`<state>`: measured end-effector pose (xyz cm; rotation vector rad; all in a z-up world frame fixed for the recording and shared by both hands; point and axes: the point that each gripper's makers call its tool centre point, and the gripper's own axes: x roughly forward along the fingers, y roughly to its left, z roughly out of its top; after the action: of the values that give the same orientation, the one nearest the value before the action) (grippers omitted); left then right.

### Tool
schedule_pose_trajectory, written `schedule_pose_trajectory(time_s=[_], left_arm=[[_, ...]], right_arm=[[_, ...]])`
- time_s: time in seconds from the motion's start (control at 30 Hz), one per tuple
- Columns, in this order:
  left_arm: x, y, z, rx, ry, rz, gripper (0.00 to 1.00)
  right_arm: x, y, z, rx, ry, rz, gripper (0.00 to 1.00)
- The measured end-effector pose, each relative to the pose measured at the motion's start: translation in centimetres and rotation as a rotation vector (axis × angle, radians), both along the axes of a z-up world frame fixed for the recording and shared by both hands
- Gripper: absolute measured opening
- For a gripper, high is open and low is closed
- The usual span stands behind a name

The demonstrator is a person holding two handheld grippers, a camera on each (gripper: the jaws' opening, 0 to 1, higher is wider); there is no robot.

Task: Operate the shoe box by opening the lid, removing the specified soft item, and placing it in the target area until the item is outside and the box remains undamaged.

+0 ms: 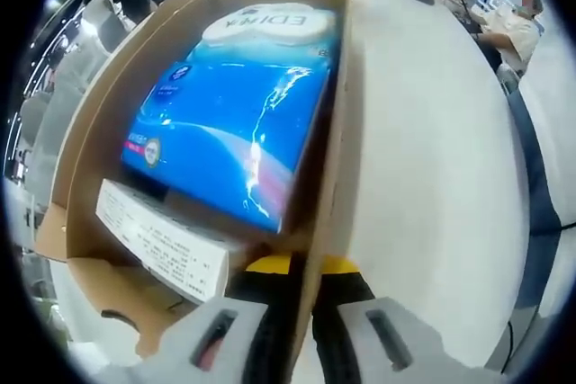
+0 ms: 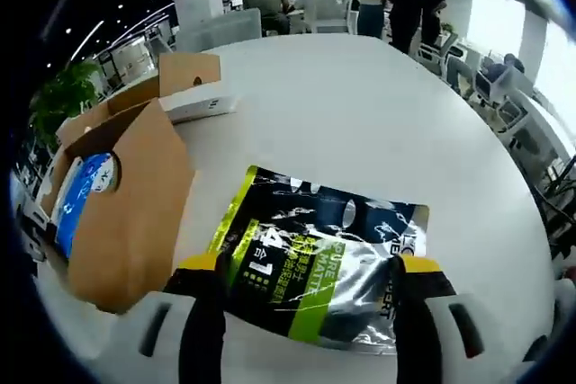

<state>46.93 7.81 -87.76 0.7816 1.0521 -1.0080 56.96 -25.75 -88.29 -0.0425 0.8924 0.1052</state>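
Shoe box (image 2: 126, 213) blocks left; table (image 2: 378, 123) beyond pouch (image 2: 315, 258) free.

Left gripper (image 1: 301, 312) with two pale grey jaws, black inner sides, yellow tips, a dark slot in each grey part, right gripper (image 2: 306, 276) the same, grey bases, long black fingers (image 2: 202, 325), yellow caps, perhaps rubber pads, no sleeves seen

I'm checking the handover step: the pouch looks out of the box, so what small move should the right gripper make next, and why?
Probably back the right gripper off: the green-and-black pouch lies flat on the white table, outside the cardboard box, between open jaws.
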Motion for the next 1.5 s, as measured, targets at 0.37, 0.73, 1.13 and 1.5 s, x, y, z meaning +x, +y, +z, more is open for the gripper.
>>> schedule_pose_trajectory(time_s=[0.37, 0.73, 1.13, 1.5], left_arm=[[-0.2, -0.3, 0.2, 0.000, -0.003, -0.003, 0.05], [-0.2, -0.2, 0.2, 0.003, -0.005, 0.003, 0.05], [-0.2, -0.2, 0.3, 0.002, -0.003, 0.002, 0.05], [-0.1, -0.1, 0.1, 0.003, -0.004, 0.003, 0.05]], right_arm=[[0.5, -0.2, 0.1, 0.006, -0.060, 0.210, 0.77], [0.5, 0.2, 0.6, 0.008, -0.059, 0.338, 0.77], [0.7, 0.1, 0.5, 0.015, -0.077, 0.343, 0.77], [0.4, 0.9, 5.3, 0.066, -0.133, 0.268, 0.80]])
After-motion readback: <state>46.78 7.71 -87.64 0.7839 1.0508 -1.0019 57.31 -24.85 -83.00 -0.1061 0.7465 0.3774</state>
